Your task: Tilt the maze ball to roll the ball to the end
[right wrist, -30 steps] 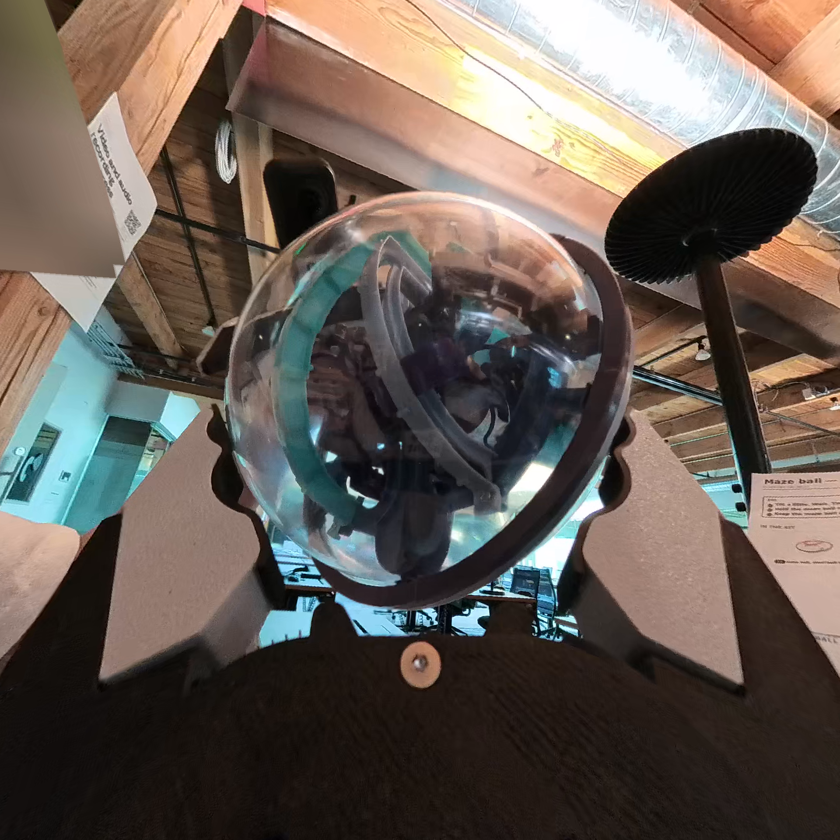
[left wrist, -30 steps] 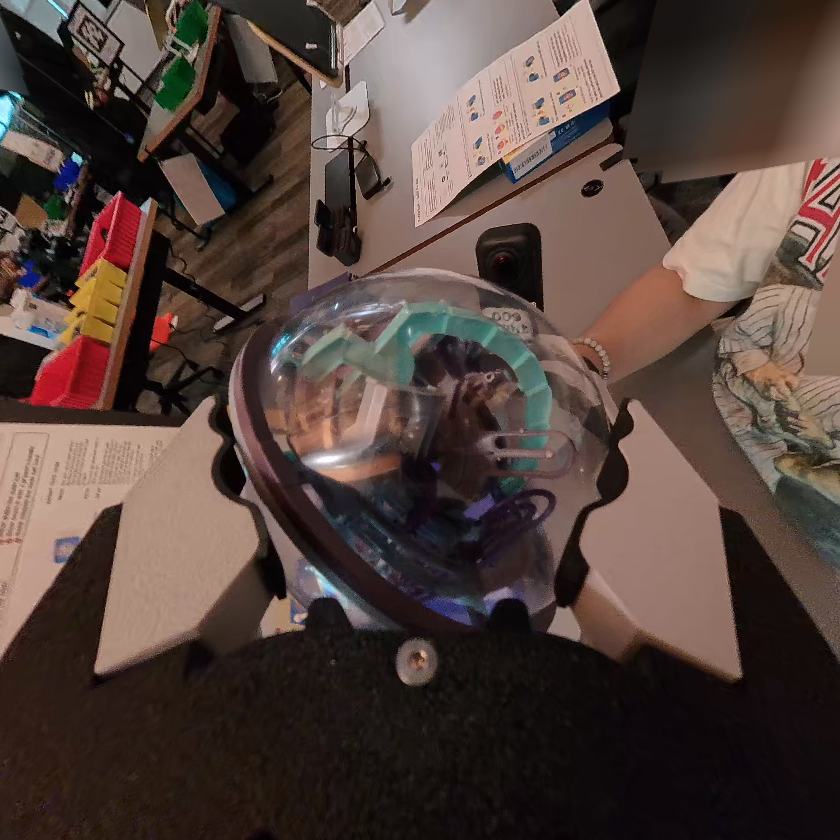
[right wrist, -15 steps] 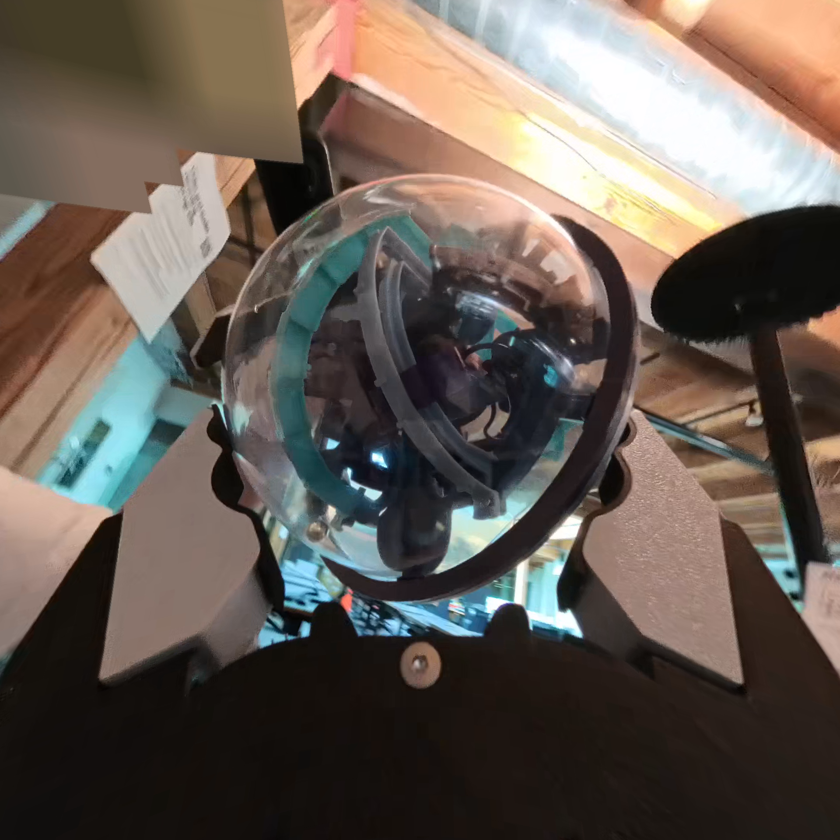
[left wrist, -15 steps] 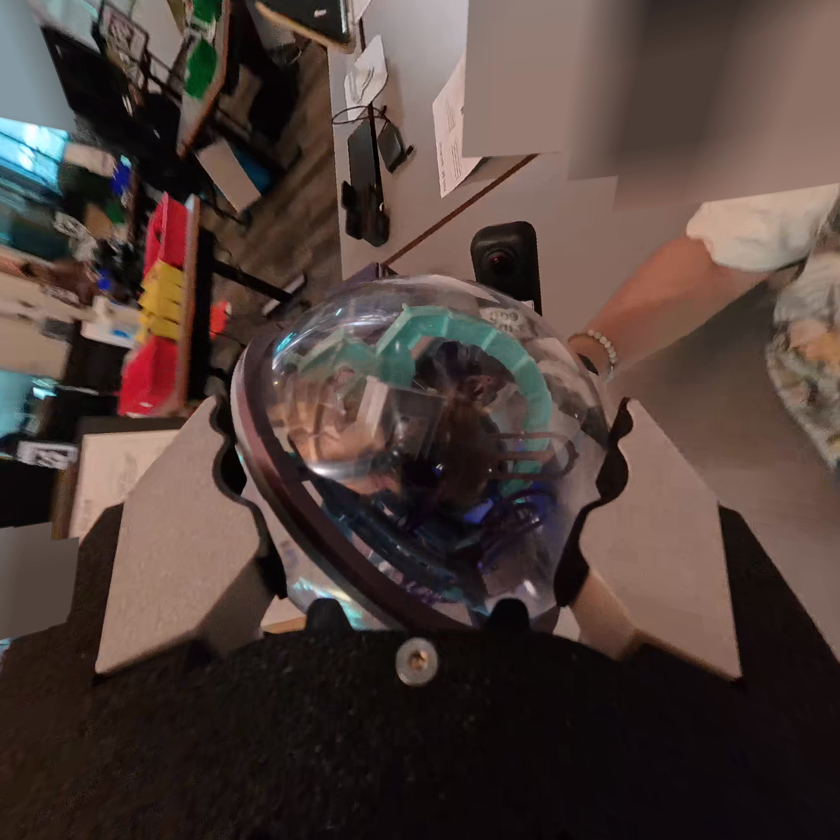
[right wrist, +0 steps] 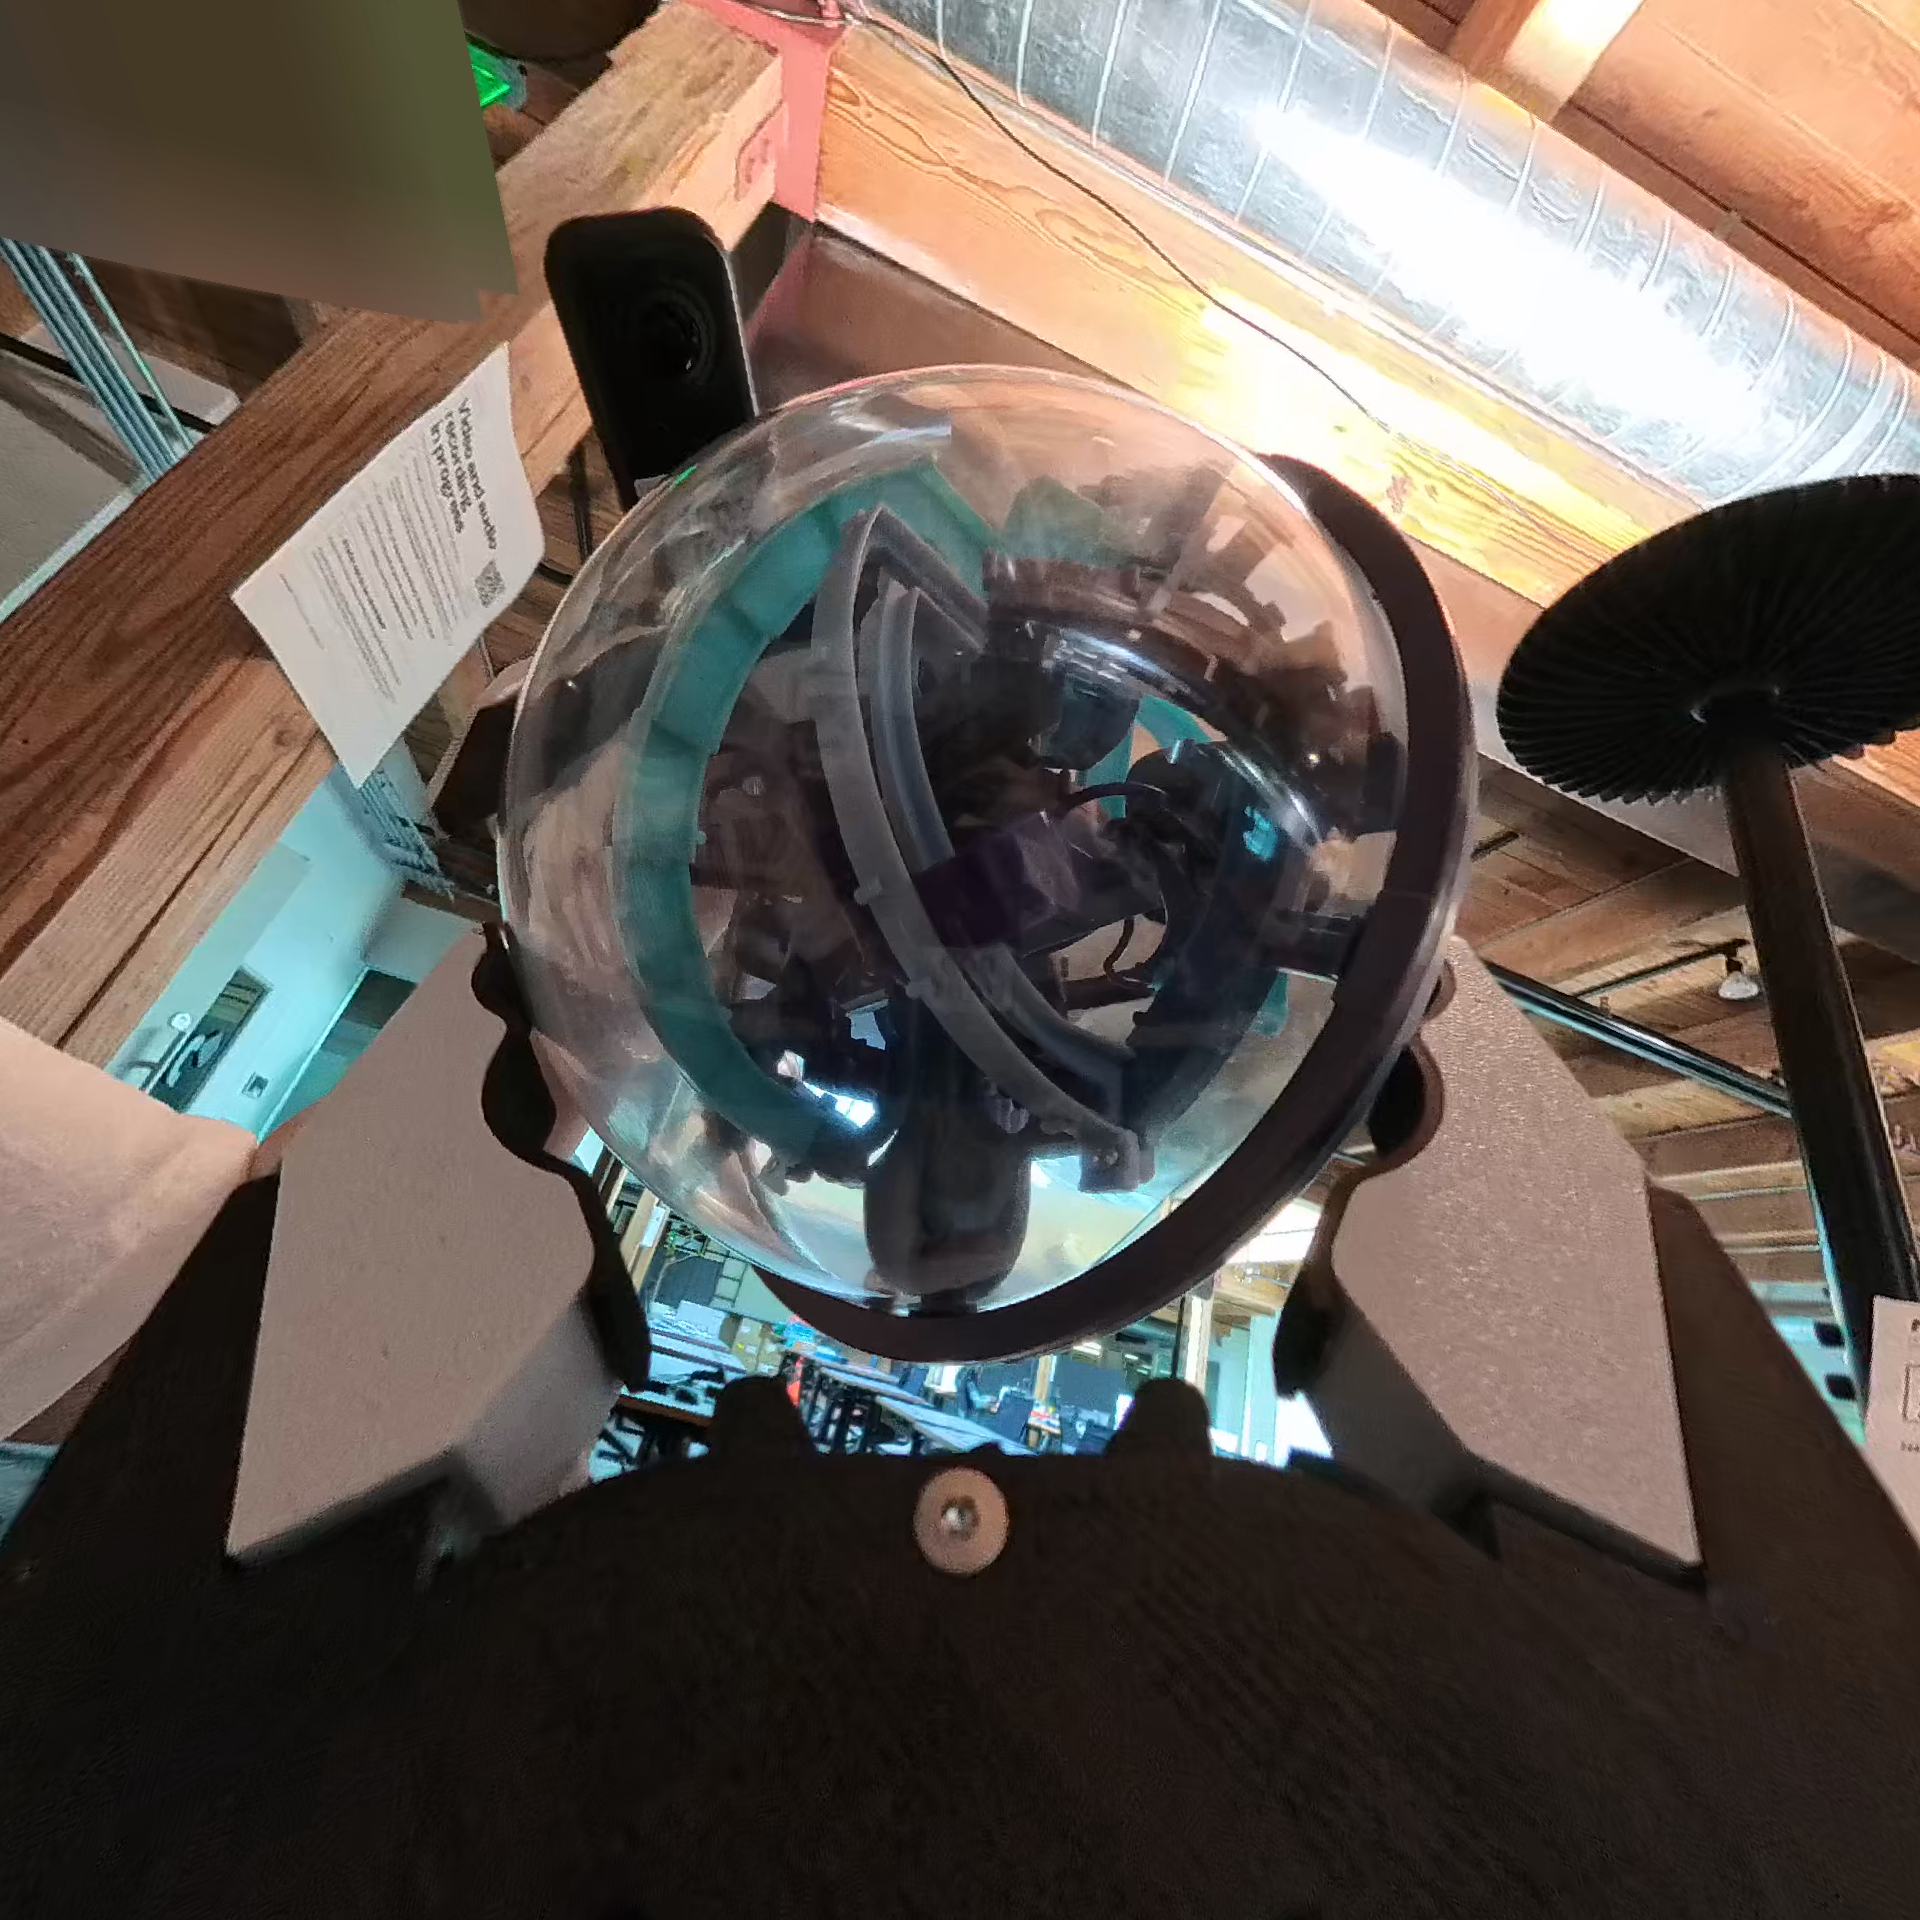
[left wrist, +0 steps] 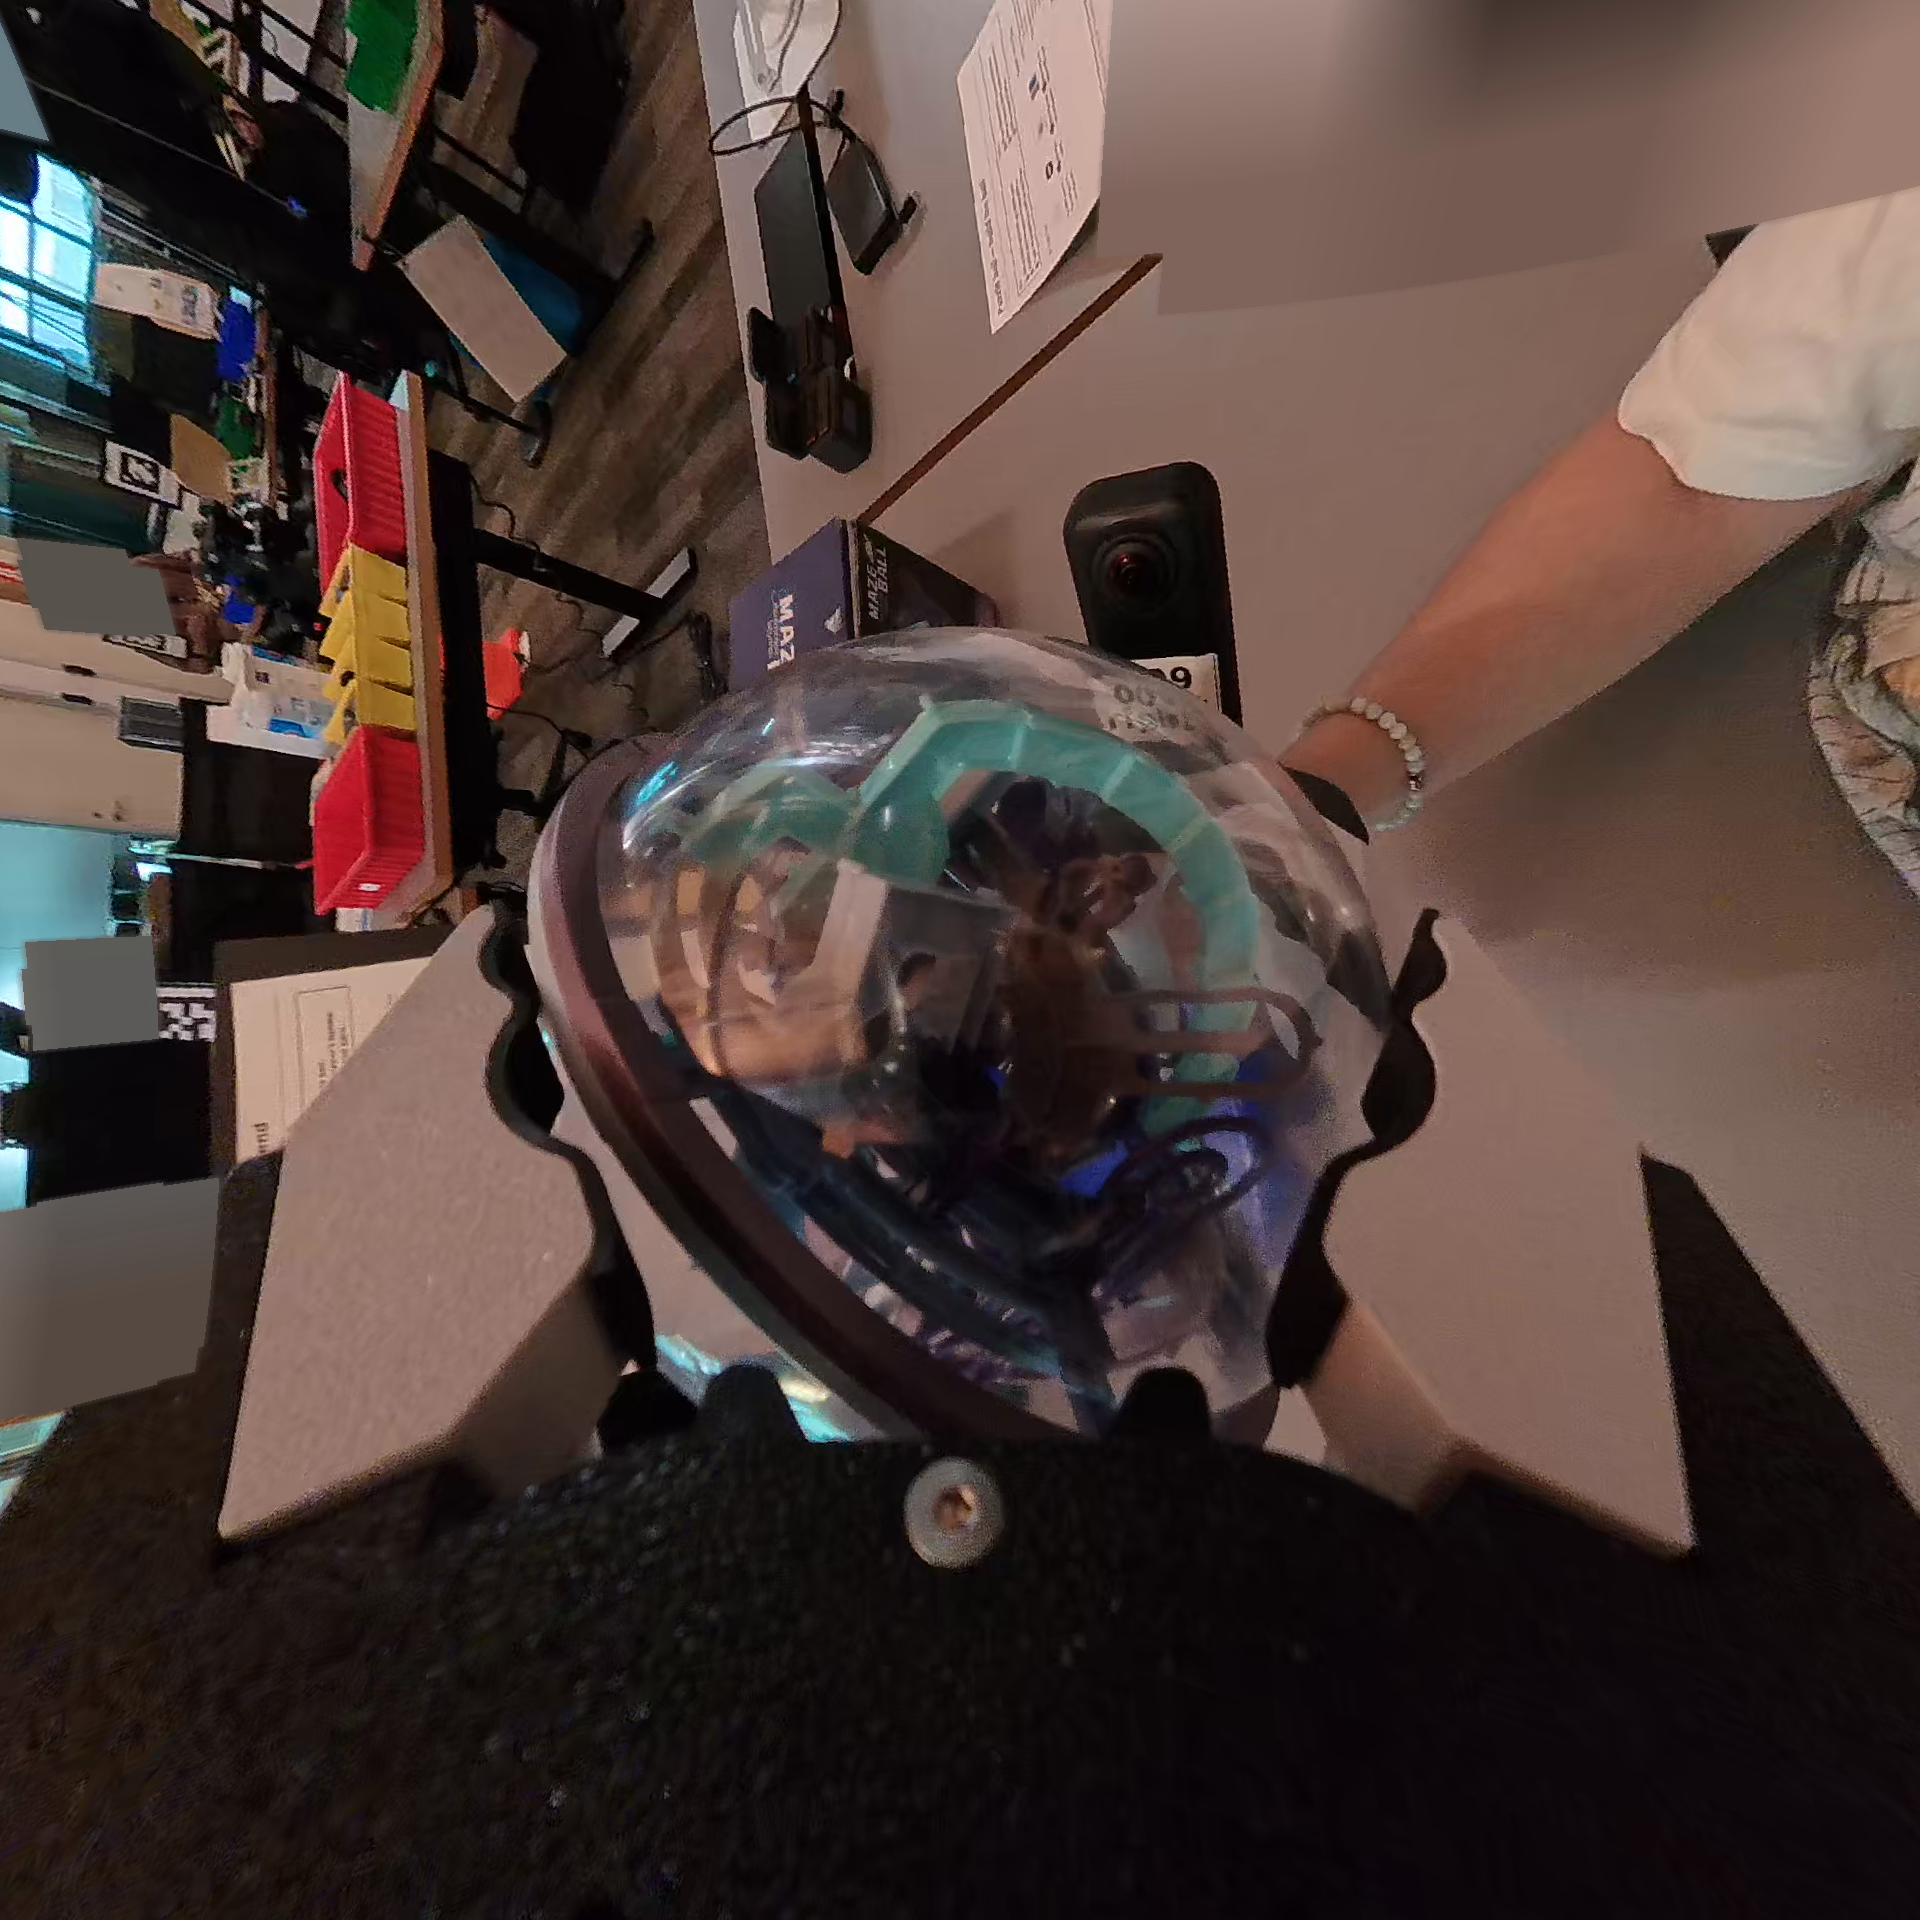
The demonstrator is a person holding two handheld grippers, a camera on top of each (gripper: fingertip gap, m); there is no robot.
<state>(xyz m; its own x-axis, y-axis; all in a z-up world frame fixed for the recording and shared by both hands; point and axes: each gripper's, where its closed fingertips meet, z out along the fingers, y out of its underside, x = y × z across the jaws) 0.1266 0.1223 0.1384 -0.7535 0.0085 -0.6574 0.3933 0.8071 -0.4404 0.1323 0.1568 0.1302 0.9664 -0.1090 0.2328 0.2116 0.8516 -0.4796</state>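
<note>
So right now the maze ball (left wrist: 966, 1039) is up in the air, pinched from two sides at once. The left hand-held gripper (left wrist: 961, 1132) has its fingers (left wrist: 416, 1226) spread wide and pressed against the clear shell on both flanks, and the right hand-held gripper (right wrist: 956, 1132) does the same from the opposite side, looking up at the ceiling beams (right wrist: 145, 665) and the silver duct (right wrist: 1455, 239) past it. Neither is squeezed tight; they're just open as far as the sphere forces them.

From the left one, the dark rim (left wrist: 665, 1132) runs diagonally across the near-left of the shell, with the teal track (left wrist: 1091, 779) arching over the far side. Beyond it there's a black camera (left wrist: 1148, 571), a dark blue box (left wrist: 821, 613), and the grey counter (left wrist: 1403, 436) below.

My read is we're mid-tilt, steering stage. Honestly I can't pick out the little ball inside in either view, too much glare and dark plastic. Next move probably wants slow, small wrist rolls with both sides turning together, since the shell looks slick and could slip if one side leads.
</note>
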